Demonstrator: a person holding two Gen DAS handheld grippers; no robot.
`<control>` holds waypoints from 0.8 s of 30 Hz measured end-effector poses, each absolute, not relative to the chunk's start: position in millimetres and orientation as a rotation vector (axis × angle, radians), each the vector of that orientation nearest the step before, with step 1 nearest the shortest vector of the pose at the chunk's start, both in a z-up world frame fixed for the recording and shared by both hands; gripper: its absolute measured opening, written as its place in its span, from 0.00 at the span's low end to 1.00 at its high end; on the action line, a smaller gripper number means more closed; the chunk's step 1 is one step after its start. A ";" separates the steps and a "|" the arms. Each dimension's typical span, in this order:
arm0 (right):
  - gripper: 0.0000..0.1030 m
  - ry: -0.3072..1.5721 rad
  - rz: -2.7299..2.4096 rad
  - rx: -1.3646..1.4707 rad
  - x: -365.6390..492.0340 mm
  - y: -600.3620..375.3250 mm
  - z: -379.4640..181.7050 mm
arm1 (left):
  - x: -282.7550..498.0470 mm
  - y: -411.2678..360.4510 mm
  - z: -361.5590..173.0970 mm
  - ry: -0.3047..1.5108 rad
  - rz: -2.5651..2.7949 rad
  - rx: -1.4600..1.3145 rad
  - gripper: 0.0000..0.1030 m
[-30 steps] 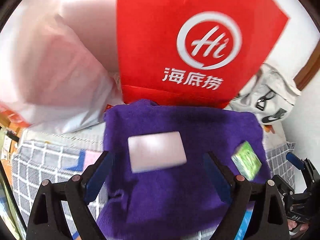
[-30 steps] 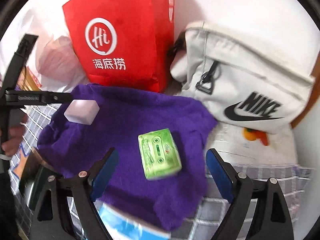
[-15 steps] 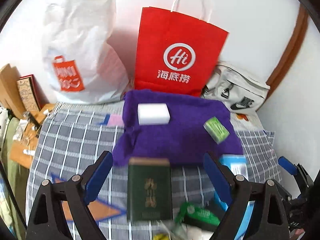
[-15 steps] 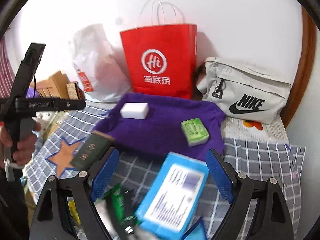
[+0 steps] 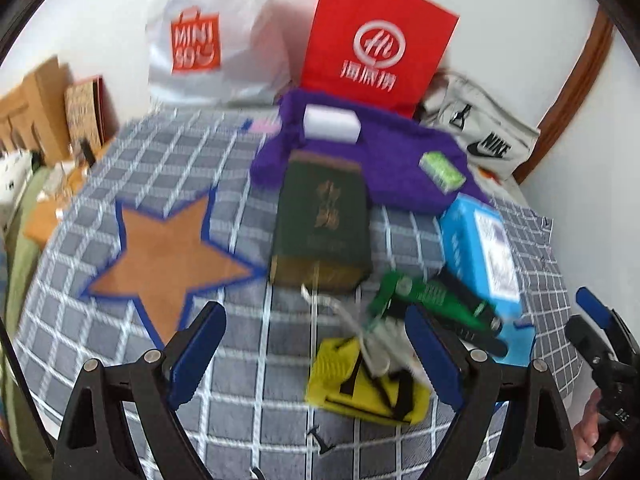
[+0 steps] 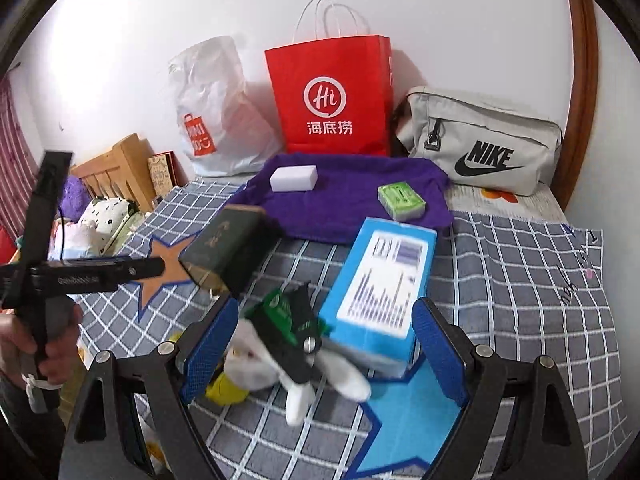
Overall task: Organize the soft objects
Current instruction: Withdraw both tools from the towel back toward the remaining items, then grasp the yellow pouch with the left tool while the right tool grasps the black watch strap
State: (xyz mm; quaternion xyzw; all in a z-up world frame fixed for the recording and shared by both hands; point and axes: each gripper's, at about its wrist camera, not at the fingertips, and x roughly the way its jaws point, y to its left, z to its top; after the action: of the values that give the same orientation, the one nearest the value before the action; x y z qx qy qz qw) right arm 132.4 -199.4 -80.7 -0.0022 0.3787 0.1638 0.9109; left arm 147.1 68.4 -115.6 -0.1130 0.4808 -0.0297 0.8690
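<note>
Here both claws, left claw (image 5: 314, 354) and right claw (image 6: 324, 346), gape empty over the bed (image 6: 520, 280). The white soft toy (image 6: 320, 376) lies tangled under the green packet (image 6: 286, 312); a careless grab could drag both.

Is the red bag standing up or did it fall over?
Standing up. The red bag stands against the wall behind the purple cloth, its white handles pointing up and its logo the right way round.
</note>
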 end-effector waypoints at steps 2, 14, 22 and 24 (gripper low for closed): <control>0.86 0.784 0.331 -0.005 123.3 -200.8 -87.0 | 141.8 63.3 -126.5 1.022 -0.080 -0.218 0.88; 0.85 0.804 0.332 -0.021 99.2 -211.4 -115.3 | 132.1 42.7 -168.2 1.079 -0.118 -0.101 0.75; 0.85 0.835 0.316 -0.001 107.5 -216.1 -128.2 | 135.1 35.8 -185.7 1.080 -0.174 -0.104 0.31; 0.83 0.834 0.323 0.000 112.0 -214.2 -128.3 | 132.6 38.4 -180.6 1.073 -0.164 -0.080 0.25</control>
State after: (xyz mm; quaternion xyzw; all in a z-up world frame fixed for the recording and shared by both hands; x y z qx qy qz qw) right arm 112.0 -214.2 -128.3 -0.0001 0.4033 0.1562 0.9016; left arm 132.6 38.4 -180.6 -0.0381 0.5106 -0.0780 0.8554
